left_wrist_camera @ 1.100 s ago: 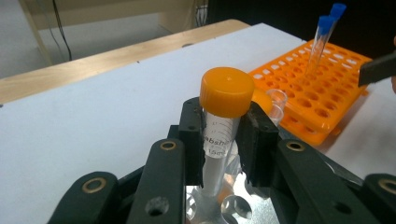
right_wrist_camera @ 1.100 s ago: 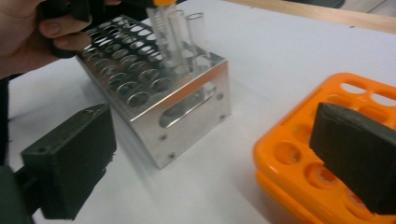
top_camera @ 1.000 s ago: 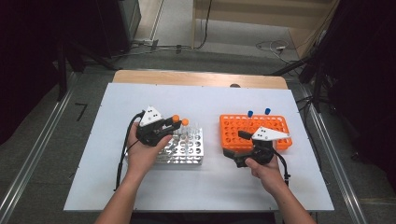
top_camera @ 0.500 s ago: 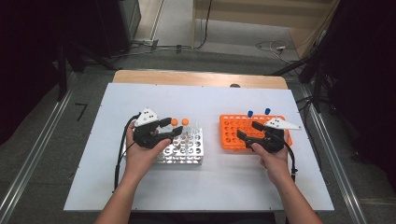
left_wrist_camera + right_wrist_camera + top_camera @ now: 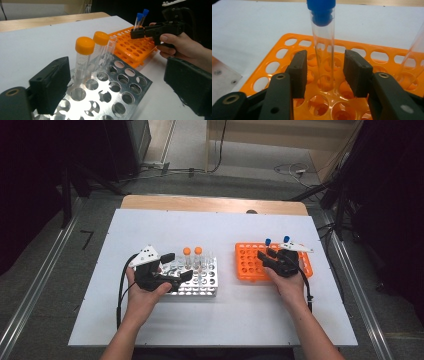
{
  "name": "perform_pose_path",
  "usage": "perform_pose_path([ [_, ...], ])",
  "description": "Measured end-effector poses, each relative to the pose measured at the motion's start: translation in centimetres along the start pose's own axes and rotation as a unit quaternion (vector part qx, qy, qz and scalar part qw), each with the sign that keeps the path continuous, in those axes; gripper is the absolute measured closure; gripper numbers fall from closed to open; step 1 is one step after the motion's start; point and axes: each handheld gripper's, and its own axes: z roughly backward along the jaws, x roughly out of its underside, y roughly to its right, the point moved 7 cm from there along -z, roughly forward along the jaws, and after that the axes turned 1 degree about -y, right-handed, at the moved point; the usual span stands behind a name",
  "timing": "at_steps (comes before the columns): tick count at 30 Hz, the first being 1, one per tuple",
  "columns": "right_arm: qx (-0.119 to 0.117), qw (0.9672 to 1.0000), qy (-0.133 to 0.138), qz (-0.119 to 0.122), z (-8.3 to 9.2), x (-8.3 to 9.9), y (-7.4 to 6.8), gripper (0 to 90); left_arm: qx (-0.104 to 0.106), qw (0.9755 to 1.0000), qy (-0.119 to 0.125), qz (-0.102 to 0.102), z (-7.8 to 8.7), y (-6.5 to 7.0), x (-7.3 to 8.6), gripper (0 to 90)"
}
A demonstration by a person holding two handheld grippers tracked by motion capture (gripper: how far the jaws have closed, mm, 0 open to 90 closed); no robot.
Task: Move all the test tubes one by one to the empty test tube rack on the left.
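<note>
Two orange-capped tubes (image 5: 187,251) (image 5: 85,47) stand in the metal rack (image 5: 205,287) (image 5: 120,97). My left gripper (image 5: 179,266) (image 5: 117,87) hangs over the rack's left part. Its jaws have just been opening; they stand wide, with nothing between them and the tubes beyond their tips. Two blue-capped tubes (image 5: 268,241) (image 5: 140,17) stand at the far side of the orange rack (image 5: 247,265) (image 5: 277,65). My right gripper (image 5: 265,254) (image 5: 324,72) (image 5: 133,33) has just been closing around one blue-capped tube (image 5: 323,37). A gap remains on each side of it.
The white table top (image 5: 210,227) carries both racks side by side with a strip of bare surface between them. A second tube (image 5: 415,57) leans in at the right edge of the right gripper view. Cables and dark stands lie beyond the table's far wooden edge (image 5: 215,204).
My left gripper has drawn back to the left from the orange-capped tubes and opened its jaws. My right gripper has moved forward over the orange rack and narrowed its jaws around a blue-capped tube.
</note>
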Motion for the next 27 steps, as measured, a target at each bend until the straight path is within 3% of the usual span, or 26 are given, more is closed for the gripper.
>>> perform_pose_path([
  [2, 0.002, 1.0000, 0.003, 0.000, -0.2, -0.1, 0.0, 57.0, 0.009, 1.0000, -0.001, -0.001, 0.1, 0.2, 0.2, 1.4],
  [6, 0.007, 0.9999, 0.008, 0.003, -0.3, 0.0, 0.1, 74.0, 0.020, 0.9998, 0.002, -0.004, 0.0, 0.6, 0.2, 0.0],
  [17, -0.016, 0.9972, 0.068, 0.023, 2.1, -1.3, -0.3, 74.8, 0.023, 0.9995, -0.001, -0.020, -0.1, 1.4, -0.1, 0.0],
  [27, -0.079, 0.9933, 0.070, 0.046, 4.4, -1.5, -3.0, 74.9, 0.035, 0.9986, 0.000, -0.041, -0.3, 2.5, -0.5, 0.0],
])
